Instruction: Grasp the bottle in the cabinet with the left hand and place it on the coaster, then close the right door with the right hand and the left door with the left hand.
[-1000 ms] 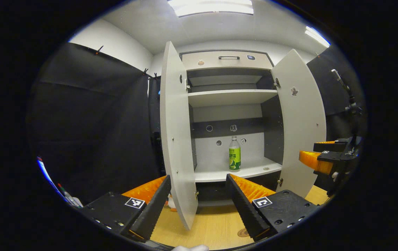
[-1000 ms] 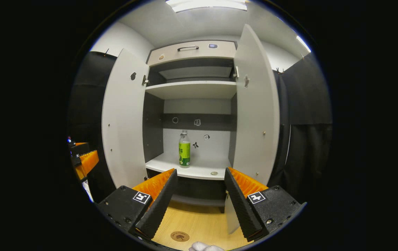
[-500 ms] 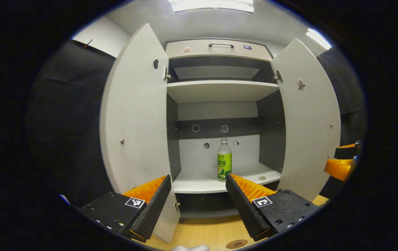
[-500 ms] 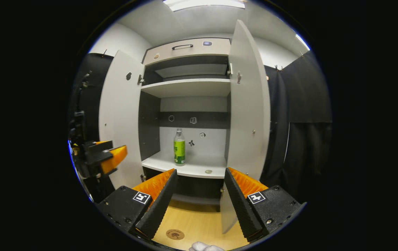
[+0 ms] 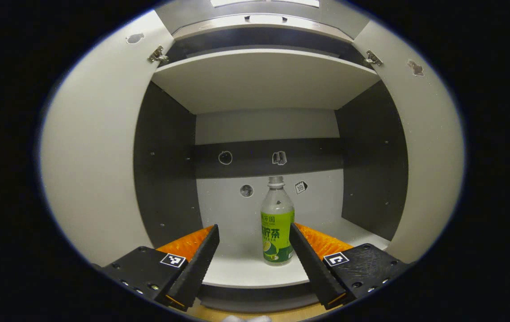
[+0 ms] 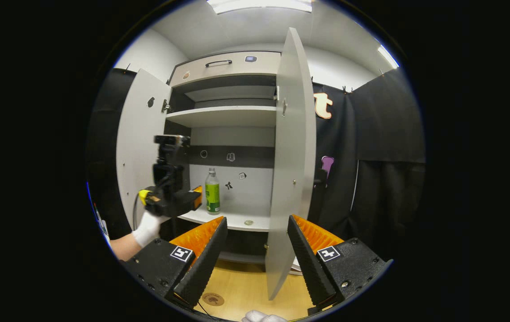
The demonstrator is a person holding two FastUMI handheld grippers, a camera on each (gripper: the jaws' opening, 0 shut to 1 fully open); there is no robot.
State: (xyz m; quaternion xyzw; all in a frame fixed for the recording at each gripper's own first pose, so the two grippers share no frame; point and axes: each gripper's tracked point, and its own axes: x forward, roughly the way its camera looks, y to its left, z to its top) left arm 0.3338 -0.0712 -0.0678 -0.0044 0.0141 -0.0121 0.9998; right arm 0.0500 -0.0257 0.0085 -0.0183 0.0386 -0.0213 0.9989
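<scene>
In the right gripper view the left gripper (image 6: 194,199) hides its own fingertips (the bottle (image 6: 212,190) stands beside).

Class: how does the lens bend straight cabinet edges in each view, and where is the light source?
Left gripper view: both doors bow outward around the sharp bottle. Right gripper view: the right door curves; a ceiling light panel glares at the top.

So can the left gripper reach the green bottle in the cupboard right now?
Probably yes. Both doors are swung open, and the bottle stands upright on the shelf just ahead of the left hand-held gripper, whose fingers are spread wide with nothing between them and it.
</scene>
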